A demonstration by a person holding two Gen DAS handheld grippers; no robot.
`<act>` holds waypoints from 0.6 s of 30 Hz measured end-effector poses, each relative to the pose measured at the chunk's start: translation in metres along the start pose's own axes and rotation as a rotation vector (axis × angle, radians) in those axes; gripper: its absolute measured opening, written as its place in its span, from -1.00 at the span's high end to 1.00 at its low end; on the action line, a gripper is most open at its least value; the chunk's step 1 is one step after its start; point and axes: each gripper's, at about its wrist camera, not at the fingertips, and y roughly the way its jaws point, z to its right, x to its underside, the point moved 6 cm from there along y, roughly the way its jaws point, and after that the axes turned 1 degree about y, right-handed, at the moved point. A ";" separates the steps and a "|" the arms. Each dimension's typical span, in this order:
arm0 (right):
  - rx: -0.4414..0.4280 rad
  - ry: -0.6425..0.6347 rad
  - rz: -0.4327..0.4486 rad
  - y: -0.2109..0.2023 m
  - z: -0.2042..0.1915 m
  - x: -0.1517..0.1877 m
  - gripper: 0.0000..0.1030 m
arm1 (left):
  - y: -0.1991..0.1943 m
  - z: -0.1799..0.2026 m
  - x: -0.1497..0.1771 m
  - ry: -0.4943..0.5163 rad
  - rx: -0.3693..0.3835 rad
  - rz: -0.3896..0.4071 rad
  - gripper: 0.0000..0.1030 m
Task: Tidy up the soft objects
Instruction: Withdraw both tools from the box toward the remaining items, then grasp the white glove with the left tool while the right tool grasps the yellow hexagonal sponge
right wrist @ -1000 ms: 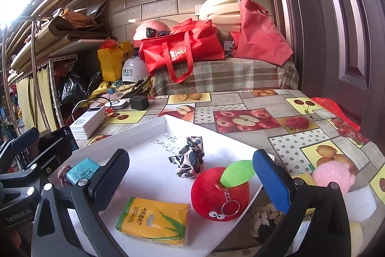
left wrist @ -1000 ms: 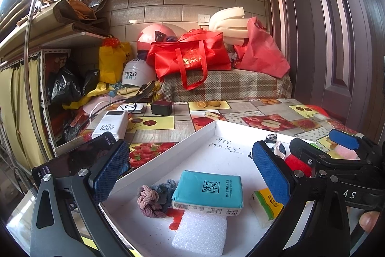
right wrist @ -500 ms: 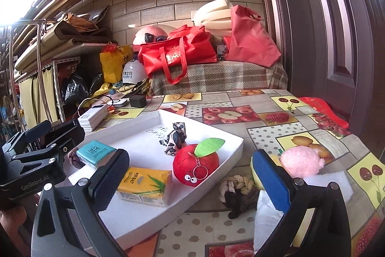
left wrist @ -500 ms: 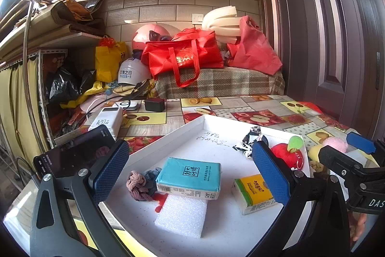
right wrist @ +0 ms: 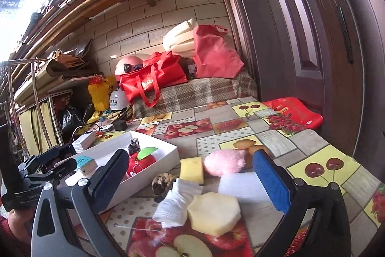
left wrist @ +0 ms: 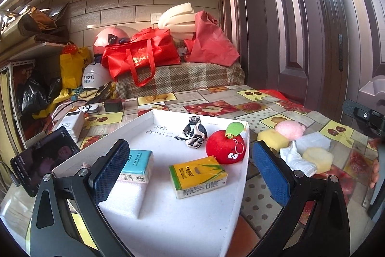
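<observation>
A white tray holds a red plush apple, a yellow tissue pack, a teal tissue pack, a white foam block and a black-and-white cloth. My left gripper hangs open above the tray with nothing between its fingers. To the right of the tray, loose on the table, lie a pink pompom, a yellow sponge, a white sock, a pale hexagonal sponge, a white foam piece and a brown knot. My right gripper is open over them.
A phone leans at the tray's left. A power bank and charger lie behind it. Red bags and helmets sit on a plaid-covered bench at the back. A dark door stands at the right. The fruit-patterned tablecloth extends right.
Both grippers have pulled back and swung right. The left view now shows the apple and yellow pack centrally; the right gripper has left the tray and is over the loose items.
</observation>
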 end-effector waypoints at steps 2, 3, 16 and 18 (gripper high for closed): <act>0.078 -0.043 -0.001 -0.001 0.018 -0.002 -1.00 | 0.000 0.010 0.002 0.002 0.033 -0.018 -1.00; 0.091 -0.059 -0.010 -0.001 0.026 -0.003 -1.00 | 0.001 0.014 0.003 0.001 0.049 -0.031 -1.00; 0.063 0.040 -0.210 0.017 0.071 0.015 -1.00 | 0.027 0.110 0.022 0.115 0.340 -0.261 -0.99; -0.027 -0.059 -0.279 0.020 0.048 0.024 -1.00 | 0.037 0.125 0.028 0.150 0.352 -0.320 -0.99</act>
